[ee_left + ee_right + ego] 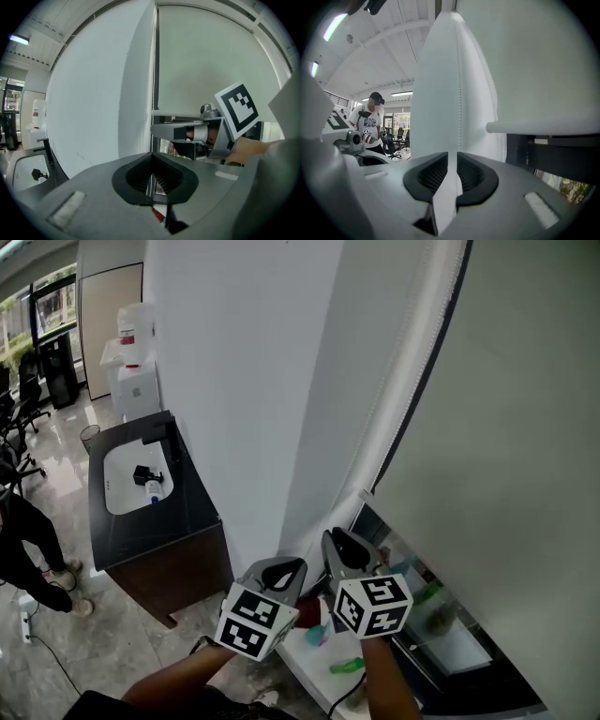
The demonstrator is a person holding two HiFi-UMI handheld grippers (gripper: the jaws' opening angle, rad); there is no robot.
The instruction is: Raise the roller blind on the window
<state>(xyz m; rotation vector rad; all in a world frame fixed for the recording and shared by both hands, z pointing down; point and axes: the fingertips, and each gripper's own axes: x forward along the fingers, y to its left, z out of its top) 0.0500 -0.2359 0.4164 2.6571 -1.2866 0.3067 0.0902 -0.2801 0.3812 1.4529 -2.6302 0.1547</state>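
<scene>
The pale roller blind hangs over the window, its bottom bar a little above the sill. A white bead chain runs down the wall edge beside it. My left gripper points at that edge. In the left gripper view its jaws are closed on the thin bead chain that drops into them. My right gripper sits just right of it, slightly higher. Its jaws stand apart with a white gap. The chain runs down toward that gap; whether it lies inside I cannot tell.
A black counter with a white basin stands left of the wall. A water dispenser is behind it. A person stands at the far left. Green items lie on the white sill below the grippers.
</scene>
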